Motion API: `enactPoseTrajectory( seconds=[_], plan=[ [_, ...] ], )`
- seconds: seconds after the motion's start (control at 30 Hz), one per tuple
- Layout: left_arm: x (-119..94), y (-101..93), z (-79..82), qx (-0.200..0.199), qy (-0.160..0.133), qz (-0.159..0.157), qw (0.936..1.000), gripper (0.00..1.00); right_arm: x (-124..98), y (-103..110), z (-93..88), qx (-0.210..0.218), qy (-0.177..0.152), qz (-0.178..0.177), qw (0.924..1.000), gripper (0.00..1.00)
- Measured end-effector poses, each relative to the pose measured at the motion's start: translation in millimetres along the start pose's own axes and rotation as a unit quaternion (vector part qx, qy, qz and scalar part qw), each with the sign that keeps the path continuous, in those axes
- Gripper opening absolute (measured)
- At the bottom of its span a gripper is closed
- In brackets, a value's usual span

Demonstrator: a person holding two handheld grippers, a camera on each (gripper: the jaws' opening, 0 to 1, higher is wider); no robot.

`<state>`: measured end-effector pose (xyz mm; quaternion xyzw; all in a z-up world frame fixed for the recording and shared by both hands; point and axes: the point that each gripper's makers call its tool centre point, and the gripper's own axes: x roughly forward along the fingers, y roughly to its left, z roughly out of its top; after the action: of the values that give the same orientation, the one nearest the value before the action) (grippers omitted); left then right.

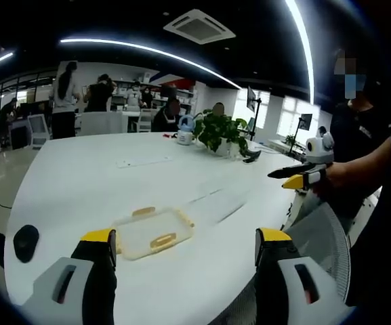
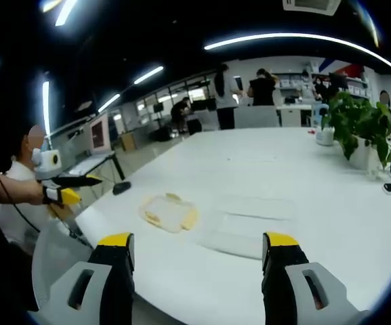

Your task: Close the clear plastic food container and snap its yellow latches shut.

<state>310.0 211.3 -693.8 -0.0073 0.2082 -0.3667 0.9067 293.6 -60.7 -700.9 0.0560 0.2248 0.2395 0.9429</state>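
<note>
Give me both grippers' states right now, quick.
Left gripper: open, holding nothing, short of the container.
Right gripper: open, holding nothing, also clear of the container.

A large white table (image 1: pixel 148 169) with a potted plant (image 1: pixel 221 130) fills an open office under strip ceiling lights (image 1: pixel 148 51).

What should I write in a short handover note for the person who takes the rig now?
Left gripper: open, empty, held above the table edge.
Right gripper: open, empty, also short of the container.
Container: lies flat on the white table, untouched; its yellow latches are visible, their state too small to tell.
Done: nothing visible.
Left: reach the container, close it, snap the latches.
</note>
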Motion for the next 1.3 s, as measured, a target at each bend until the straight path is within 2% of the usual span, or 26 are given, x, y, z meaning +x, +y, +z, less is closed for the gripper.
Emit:
enactPoseTrajectory(
  seconds=[0.9,1.3],
  plan=[
    [7,12.4,6.7,0.007,-0.002,-0.001,1.0000,0.84,27,14,21.5,-0.006,-0.015,0.027,0.9995,0.76],
    [9,15.9,3.6,0.009,0.005,-0.005,0.9999,0.83,36,20,26.5,-0.010,-0.015,0.035,0.9992,0.75]
  ],
)
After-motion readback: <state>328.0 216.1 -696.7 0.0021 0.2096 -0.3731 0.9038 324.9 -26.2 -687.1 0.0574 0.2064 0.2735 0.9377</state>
